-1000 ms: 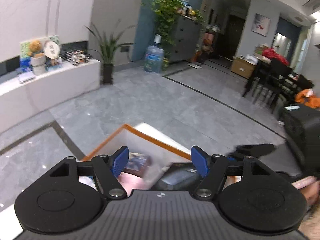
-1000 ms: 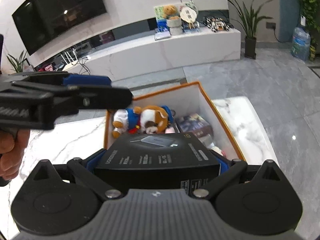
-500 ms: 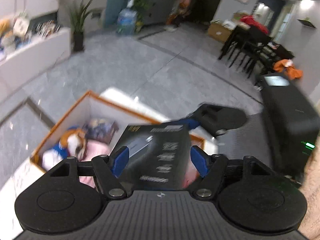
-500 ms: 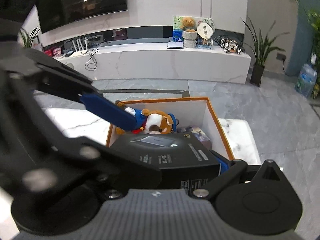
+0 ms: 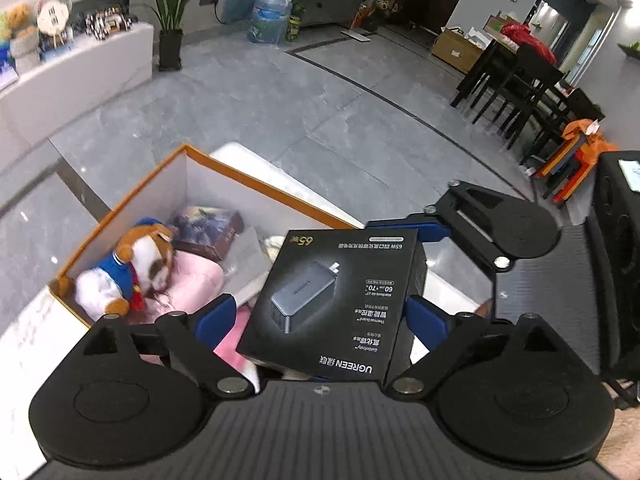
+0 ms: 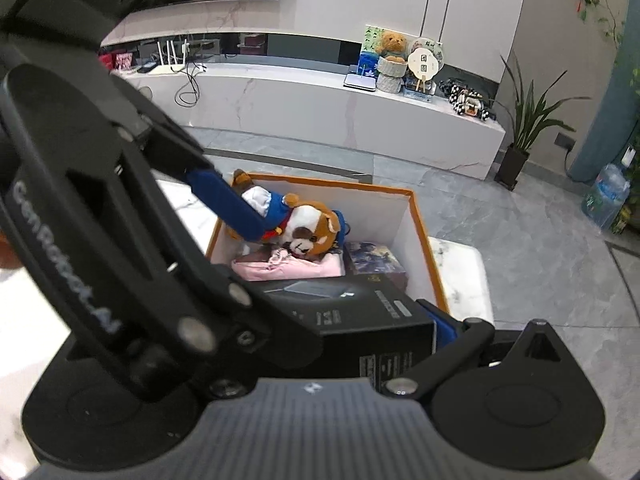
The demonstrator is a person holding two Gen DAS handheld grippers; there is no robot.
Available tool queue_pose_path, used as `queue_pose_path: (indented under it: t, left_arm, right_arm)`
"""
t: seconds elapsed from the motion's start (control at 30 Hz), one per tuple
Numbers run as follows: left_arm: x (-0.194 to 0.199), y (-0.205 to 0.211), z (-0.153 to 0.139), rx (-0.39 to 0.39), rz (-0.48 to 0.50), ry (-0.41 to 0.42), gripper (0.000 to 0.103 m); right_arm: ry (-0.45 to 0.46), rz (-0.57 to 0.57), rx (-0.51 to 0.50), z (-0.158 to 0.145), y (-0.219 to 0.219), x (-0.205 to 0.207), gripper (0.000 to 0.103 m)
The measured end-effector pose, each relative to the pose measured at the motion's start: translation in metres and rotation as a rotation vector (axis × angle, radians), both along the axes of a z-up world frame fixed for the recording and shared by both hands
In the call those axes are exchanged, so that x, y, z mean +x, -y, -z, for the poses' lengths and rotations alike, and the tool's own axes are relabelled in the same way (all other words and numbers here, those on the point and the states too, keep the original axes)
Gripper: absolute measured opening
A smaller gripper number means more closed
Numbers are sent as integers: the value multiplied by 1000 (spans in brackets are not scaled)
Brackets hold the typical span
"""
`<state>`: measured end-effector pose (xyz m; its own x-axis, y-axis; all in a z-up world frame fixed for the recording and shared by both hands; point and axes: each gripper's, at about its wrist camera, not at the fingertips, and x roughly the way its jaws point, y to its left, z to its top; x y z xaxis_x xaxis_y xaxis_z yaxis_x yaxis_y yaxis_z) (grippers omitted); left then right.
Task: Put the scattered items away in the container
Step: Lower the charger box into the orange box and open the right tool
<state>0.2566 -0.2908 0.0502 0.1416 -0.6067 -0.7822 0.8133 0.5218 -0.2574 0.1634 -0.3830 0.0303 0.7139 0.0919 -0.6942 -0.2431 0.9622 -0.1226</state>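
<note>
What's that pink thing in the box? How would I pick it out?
Find the orange-rimmed white box on the marble table. Inside, a plush dog in blue lies along the far wall. The pink folded cloth lies under the dog's head, beside a dark printed carton: the only soft, pale pink item there.

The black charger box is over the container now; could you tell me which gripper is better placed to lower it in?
Right. The right gripper clamps the black charger box above the container, while the left gripper's jaws have just been opening around it.
</note>
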Motion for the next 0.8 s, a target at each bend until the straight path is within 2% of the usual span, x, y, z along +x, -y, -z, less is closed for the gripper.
queue_pose_path:
  t: [0.17, 0.2, 0.23, 0.27, 0.33, 0.4, 0.43, 0.5, 0.6, 0.73, 0.8]
  left_arm:
    - [-1, -1, 0, 40, -44, 17, 103]
    - [-2, 1, 1, 87, -72, 56, 88]
    - [-2, 4, 5, 163, -108, 110, 47]
    - [1, 3, 9, 193, -133, 117, 38]
    - [7, -2, 17, 195, -170, 77, 39]
    - [8, -9, 17, 134, -200, 28, 57]
    - [6, -13, 15, 105, -218, 23, 69]
    - [1, -19, 8, 56, -248, 25, 72]
    - [-13, -28, -7, 7, -283, 72, 79]
    - [-45, -49, -26, -75, -336, 177, 89]
    - [-69, -60, -30, -117, -357, 238, 90]
  right_arm:
    - [11, -4, -39, -6, -4, -8, 103]
    - [20, -20, -13, -11, -2, -12, 103]
    - [29, -36, 13, -16, 0, -16, 103]
    - [39, -48, 38, -21, 2, -20, 103]
    - [67, -58, 82, -32, 8, -29, 103]
    - [94, -67, 126, -43, 14, -38, 103]
    - [99, -64, 145, -46, 18, -41, 103]
    - [82, -9, 134, -44, 27, -41, 103]
    - [62, 73, 115, -43, 40, -42, 103]
    - [71, 156, 150, -50, 51, -50, 103]
    - [76, 209, 182, -52, 52, -53, 103]
